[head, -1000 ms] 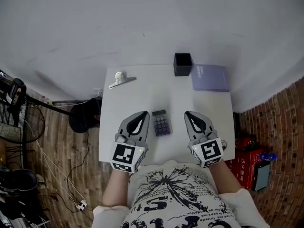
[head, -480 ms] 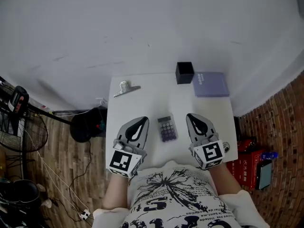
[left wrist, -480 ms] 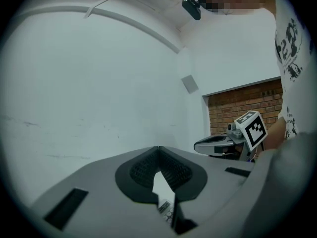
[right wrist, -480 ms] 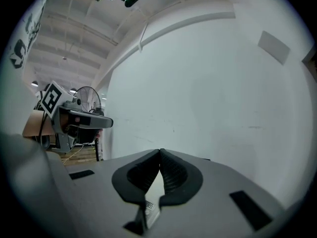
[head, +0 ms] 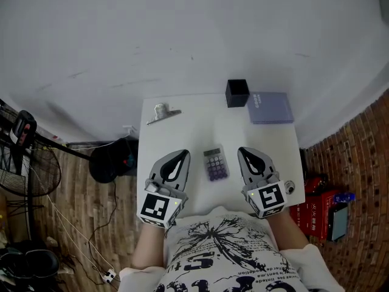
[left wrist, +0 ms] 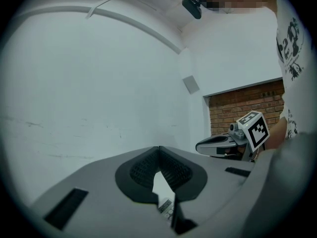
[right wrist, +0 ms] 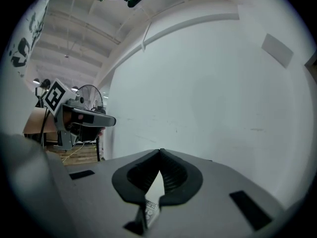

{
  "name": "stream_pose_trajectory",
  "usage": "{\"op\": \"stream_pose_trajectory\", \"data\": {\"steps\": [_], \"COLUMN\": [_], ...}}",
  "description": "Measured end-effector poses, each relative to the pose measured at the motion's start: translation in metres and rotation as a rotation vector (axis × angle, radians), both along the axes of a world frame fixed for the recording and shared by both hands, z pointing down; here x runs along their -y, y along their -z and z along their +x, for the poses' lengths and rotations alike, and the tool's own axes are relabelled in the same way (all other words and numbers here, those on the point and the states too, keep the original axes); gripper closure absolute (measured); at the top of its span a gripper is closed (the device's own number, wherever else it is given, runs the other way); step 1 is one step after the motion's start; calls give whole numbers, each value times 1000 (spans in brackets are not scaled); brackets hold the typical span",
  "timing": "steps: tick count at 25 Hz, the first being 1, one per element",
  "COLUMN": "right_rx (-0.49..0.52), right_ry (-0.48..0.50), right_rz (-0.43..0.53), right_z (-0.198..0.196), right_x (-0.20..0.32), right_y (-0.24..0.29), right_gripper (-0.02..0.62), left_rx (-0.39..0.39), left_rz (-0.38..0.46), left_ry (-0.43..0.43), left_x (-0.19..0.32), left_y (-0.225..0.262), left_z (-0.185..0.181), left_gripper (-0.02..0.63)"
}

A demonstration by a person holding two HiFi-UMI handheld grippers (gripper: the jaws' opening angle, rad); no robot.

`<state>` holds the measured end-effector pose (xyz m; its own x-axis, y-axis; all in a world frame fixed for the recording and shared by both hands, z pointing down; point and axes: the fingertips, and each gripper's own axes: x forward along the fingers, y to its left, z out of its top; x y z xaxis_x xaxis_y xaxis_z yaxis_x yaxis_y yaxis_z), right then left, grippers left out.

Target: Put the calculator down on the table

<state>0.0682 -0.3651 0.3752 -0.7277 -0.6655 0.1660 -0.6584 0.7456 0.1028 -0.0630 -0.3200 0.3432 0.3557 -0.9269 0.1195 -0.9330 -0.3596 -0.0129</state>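
The calculator [head: 215,163], small and grey with purple keys, lies flat on the white table [head: 182,132] between my two grippers. My left gripper [head: 181,155] hovers just to its left, shut and empty. On the other side my right gripper [head: 244,151] is likewise shut with nothing in it. In the left gripper view the jaws meet at the tips [left wrist: 158,148], and a sliver of the calculator [left wrist: 166,208] shows below through the gap. The right gripper view shows closed jaws [right wrist: 160,152] and the calculator's edge [right wrist: 150,207] beneath.
A black box [head: 237,93] and a purple book [head: 270,107] sit at the table's far right. A metal clip [head: 163,113] lies at the far left corner. A fan and cables [head: 24,163] stand on the wooden floor to the left, with red items [head: 316,202] at the right.
Both grippers have drawn back a little toward the person and risen. The calculator stays flat on the table between them.
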Motion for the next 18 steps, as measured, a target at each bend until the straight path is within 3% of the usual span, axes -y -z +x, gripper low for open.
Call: {"op": "stream_pose_trajectory", "data": {"steps": [7,18], "right_rx": [12,12], "right_ry": [-11,0], "right_rz": [-1,6], "right_z": [4,14], "right_x": [-7,-24], "right_y": [0,1], "right_gripper": [583,583], "left_rx": [30,13], "left_rz": [-2,38], "left_ry": [-16,2], "left_x": [-7,-21], "left_y": [-3,6], "left_z": [9,18], "left_gripper": [592,592]}}
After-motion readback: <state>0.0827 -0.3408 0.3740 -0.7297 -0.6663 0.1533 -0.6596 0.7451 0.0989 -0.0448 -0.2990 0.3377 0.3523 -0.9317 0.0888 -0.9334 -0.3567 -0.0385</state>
